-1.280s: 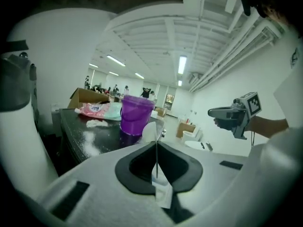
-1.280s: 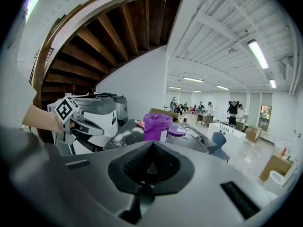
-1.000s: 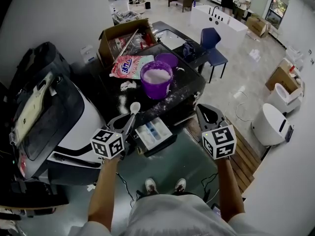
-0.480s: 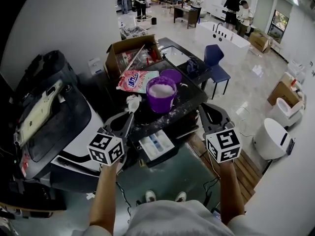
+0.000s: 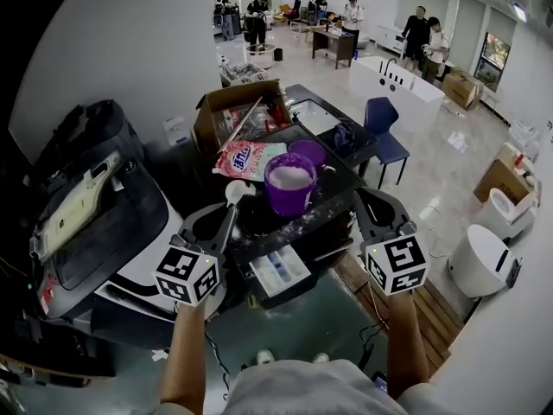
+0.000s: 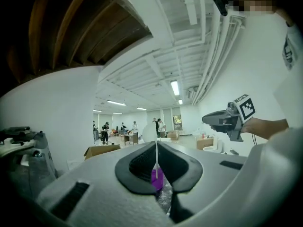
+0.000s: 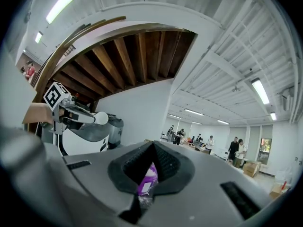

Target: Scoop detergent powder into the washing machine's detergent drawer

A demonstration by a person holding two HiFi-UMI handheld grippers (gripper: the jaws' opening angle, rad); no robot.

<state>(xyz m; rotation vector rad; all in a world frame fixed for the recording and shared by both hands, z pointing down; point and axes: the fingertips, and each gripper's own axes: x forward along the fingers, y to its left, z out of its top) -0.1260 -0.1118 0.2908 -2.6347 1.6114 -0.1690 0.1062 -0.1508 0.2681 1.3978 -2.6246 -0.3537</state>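
My left gripper (image 5: 225, 220) is shut on the thin handle of a white spoon (image 5: 234, 192), whose bowl sits just left of the purple bucket (image 5: 290, 185) of white powder. In the left gripper view the handle (image 6: 155, 159) stands upright between the closed jaws of the left gripper (image 6: 156, 167), with the bucket (image 6: 157, 179) behind. The right gripper (image 5: 370, 207) hovers right of the bucket, shut and holding nothing; its own view shows the right gripper (image 7: 152, 149) closed, the bucket (image 7: 147, 178) beyond. The open detergent drawer (image 5: 278, 272) juts out below the black table (image 5: 333, 173).
A pink detergent bag (image 5: 250, 158) and a purple lid (image 5: 306, 152) lie behind the bucket, with a cardboard box (image 5: 238, 111) further back. The washing machine (image 5: 95, 223) fills the left. A blue chair (image 5: 384, 121) stands right of the table. People stand far off.
The left gripper has carried the spoon forward, so its bowl now sits beside the bucket. The head view has tipped up. The right gripper stays shut on the right.
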